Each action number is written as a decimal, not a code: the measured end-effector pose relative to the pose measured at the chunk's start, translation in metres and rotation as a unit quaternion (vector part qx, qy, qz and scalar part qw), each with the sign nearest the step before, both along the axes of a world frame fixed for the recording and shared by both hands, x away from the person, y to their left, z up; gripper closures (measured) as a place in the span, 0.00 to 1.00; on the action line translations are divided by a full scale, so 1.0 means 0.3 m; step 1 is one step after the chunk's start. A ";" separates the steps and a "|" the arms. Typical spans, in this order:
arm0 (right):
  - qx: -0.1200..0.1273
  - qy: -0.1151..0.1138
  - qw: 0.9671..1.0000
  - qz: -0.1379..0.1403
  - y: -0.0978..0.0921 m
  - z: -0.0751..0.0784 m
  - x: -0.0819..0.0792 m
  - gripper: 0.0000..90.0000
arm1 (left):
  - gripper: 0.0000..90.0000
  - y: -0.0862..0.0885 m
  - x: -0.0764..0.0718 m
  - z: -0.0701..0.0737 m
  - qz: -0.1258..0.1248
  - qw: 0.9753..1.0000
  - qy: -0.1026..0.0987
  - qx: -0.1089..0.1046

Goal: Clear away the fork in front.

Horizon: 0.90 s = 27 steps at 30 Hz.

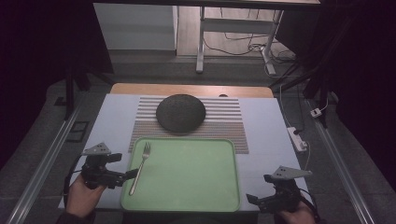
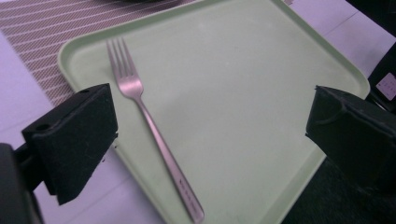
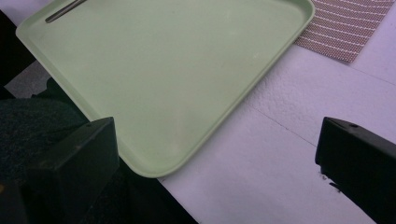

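Steel fork lies on green tray, left side, handle toward person; left tool open just beside the handle, right tool open, well apart.

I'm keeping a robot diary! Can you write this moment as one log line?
left gripper: open, by fork | right gripper: open, at tray corner | fork: lying in tray, left side | plate: on mat

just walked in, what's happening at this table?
A person holds a gripper in each hand at a green tray. The left gripper, jaws open, sits at the tray's left edge by the handle of a fork lying in the tray, not gripping it. The right gripper waits open at the tray's near right corner. A dark plate sits on a striped mat behind.
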State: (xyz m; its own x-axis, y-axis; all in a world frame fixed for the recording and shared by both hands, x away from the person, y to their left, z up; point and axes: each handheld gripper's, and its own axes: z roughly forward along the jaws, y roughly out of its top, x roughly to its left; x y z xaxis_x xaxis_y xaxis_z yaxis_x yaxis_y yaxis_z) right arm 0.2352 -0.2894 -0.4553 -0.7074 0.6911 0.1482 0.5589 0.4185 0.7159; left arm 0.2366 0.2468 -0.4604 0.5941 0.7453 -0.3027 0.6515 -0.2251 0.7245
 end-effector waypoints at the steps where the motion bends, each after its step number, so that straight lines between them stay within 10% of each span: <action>1: 0.000 0.000 1.000 0.000 0.000 0.000 0.000 0.00 | 0.02 0.009 -0.010 -0.001 0.003 1.000 -0.001 -0.001; 15: -0.002 0.002 1.000 -0.003 0.001 0.000 0.001 0.00 | 0.00 0.128 -0.119 -0.036 0.021 0.999 -0.001 -0.028; 27: -0.006 0.003 1.000 -0.003 0.005 -0.001 0.001 0.00 | 0.00 0.147 -0.152 -0.056 0.038 0.999 0.028 0.012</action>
State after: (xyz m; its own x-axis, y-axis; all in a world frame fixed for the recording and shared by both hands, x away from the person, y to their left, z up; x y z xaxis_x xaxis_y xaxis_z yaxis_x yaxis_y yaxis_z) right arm 0.2356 -0.2879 -0.4554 -0.7017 0.6977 0.1445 0.5662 0.4229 0.7075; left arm 0.1911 0.2909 -0.4771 0.5178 0.7950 -0.3159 0.7074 -0.1902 0.6807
